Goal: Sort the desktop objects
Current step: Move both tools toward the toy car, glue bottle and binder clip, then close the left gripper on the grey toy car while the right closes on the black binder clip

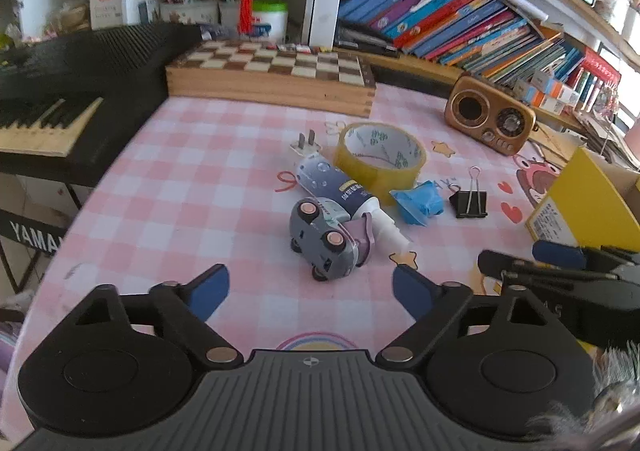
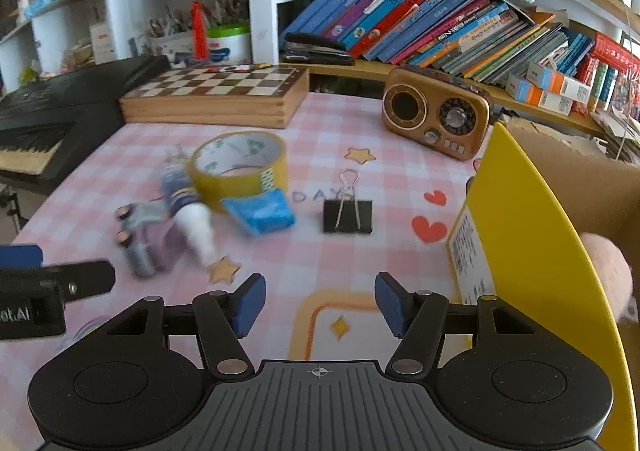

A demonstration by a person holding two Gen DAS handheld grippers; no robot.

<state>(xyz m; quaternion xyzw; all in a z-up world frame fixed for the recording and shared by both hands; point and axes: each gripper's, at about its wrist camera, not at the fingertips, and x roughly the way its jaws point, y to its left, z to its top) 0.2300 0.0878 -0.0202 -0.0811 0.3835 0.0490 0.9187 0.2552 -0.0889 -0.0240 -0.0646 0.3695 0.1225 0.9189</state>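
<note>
I'm bringing both claws in over the pink checked worktop [image 1: 200, 179] toward the pile beside the tape roll [image 1: 379, 161]. My left claw [image 1: 310, 291] is spread with nothing in it, lined up on the toy car [image 1: 322, 241] leaning against the spray bottle [image 1: 340, 191] just in front of the tape roll; I'd straddle the car alone. My right claw [image 2: 320, 303] is half spread, also empty, facing the binder clip [image 2: 347, 213] right of the tape roll (grip its black body). Readable writing: "YAMA…" on the keyboard [image 1: 60, 63], "DAY" printed on the cloth
</note>
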